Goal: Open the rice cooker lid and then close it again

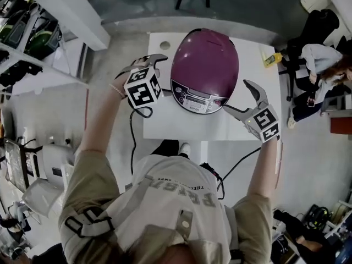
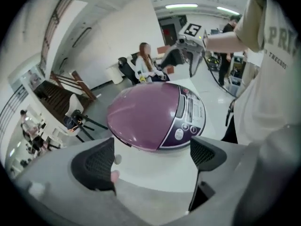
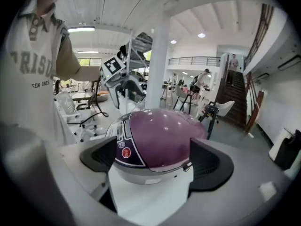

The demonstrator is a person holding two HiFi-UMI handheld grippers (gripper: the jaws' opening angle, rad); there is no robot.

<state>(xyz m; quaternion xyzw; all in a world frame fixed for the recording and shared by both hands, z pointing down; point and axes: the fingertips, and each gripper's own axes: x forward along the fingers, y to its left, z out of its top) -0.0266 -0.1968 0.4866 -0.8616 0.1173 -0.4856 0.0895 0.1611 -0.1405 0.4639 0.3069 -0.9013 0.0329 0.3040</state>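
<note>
Rice cooker (image 1: 204,65) sits lid shut on the white surface (image 1: 165,124), upper middle of the head view. Left tongs (image 2: 153,157) and right tongs (image 3: 155,159) flank it, both released, jaws wide apart, gripping nothing.

- A white table (image 1: 165,126) stands on a grey floor (image 1: 121,54).
- A small yellow object (image 1: 271,59) lies at the table's far right corner.
- A seated person (image 1: 324,65) in a light top is near the table's right side, beside a black office chair (image 1: 322,23).
- A white pillar (image 3: 157,60) rises behind the table, with a staircase (image 3: 242,95) off to its right.
- Shelving (image 1: 22,32) packed with gear stands to the left.
</note>
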